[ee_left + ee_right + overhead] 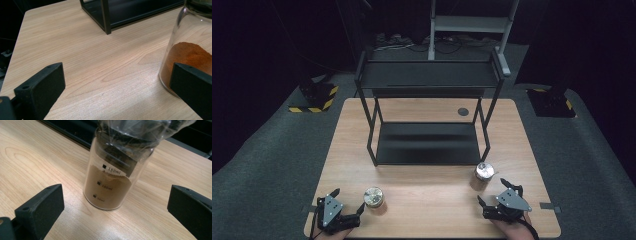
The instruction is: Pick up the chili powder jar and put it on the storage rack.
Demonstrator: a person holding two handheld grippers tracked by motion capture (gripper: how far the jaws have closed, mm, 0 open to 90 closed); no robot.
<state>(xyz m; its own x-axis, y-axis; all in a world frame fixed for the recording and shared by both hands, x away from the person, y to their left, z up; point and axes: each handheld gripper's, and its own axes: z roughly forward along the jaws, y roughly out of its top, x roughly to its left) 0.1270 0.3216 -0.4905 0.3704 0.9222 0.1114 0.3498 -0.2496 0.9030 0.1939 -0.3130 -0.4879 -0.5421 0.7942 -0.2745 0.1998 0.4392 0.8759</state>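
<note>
Dark room, wooden desk [432, 200] with a black shelf rack [427, 115]. Both spice jars stand on the desk, one [374, 197] beside the left gripper [348, 200], one [484, 171] ahead of the right gripper [493, 191]. Both jaws are wide apart, holding nothing. No jar is on the rack yet.

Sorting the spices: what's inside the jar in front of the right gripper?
The jar holds brown powder, up to between two printed volume marks. Clear wrap covers its dark top, hiding the lid's details.

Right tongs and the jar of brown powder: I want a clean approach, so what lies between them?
Nothing: bare wooden table separates the open right tongs from the jar of brown powder, per the right gripper view.
</note>
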